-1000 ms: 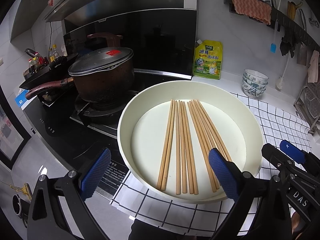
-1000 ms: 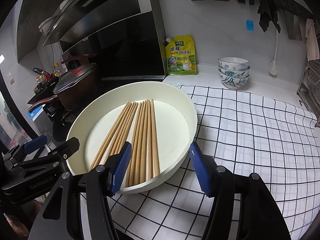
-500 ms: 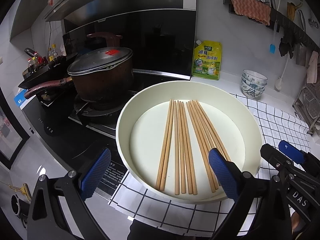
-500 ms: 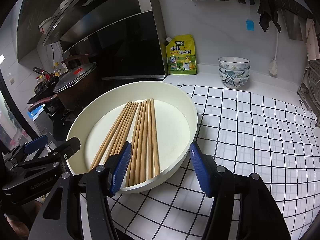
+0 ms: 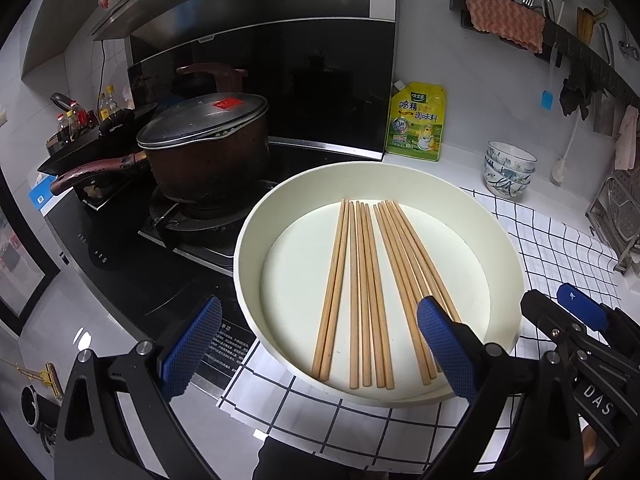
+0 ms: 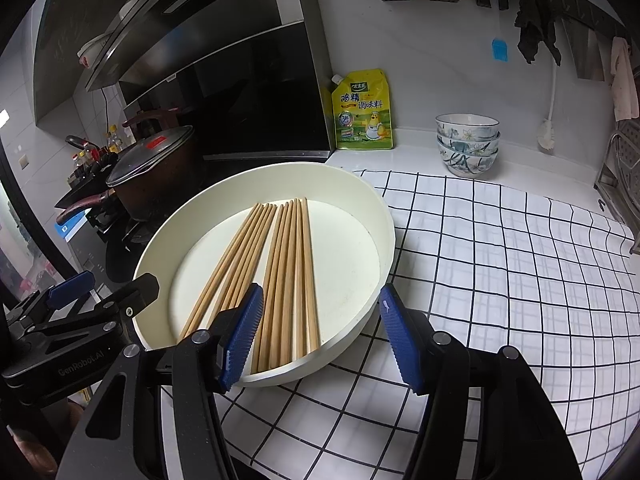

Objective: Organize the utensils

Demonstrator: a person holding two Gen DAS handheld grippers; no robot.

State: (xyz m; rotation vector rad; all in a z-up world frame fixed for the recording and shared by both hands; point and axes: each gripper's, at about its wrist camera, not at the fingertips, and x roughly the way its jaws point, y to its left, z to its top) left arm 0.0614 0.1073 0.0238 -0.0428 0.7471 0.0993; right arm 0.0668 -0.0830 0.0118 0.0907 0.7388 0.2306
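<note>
The wooden chopsticks [image 5: 372,288] lie side by side in two loose groups on the floor of the cream round tray [image 5: 505,240], which sits at the edge of the checked cloth [image 6: 500,248] on the surface beside the stove. Both the left gripper [image 5: 316,350] and the right gripper [image 6: 320,336] hover at the tray's near rim with jaws spread wide and empty. This fits either an approach to collect the sticks or a withdrawal after laying them down; any pickup would demand a low, narrow pinch on thin sticks lying flat.
</note>
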